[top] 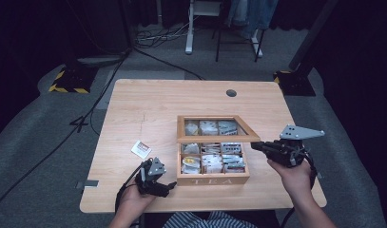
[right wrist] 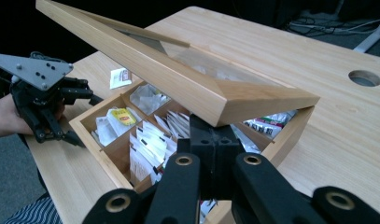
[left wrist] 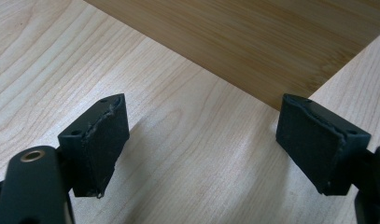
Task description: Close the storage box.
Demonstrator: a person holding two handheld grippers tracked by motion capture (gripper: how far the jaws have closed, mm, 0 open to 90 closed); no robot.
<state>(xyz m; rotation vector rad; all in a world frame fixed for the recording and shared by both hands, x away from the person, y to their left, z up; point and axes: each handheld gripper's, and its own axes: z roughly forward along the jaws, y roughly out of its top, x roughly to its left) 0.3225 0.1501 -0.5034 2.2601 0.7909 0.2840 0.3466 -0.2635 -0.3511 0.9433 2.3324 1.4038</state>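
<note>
Two grippers are working at the wooden tea box (top: 213, 179) near the table's front edge: the right gripper (right wrist: 211, 126), jaws shut, is propping the lid (right wrist: 178, 79) and should lift slowly, while the left gripper (left wrist: 201, 140), wide open and empty, is waiting beside the box.

Wooden tea box (top: 213, 179), glass lid (top: 215, 138) half-raised.
</note>
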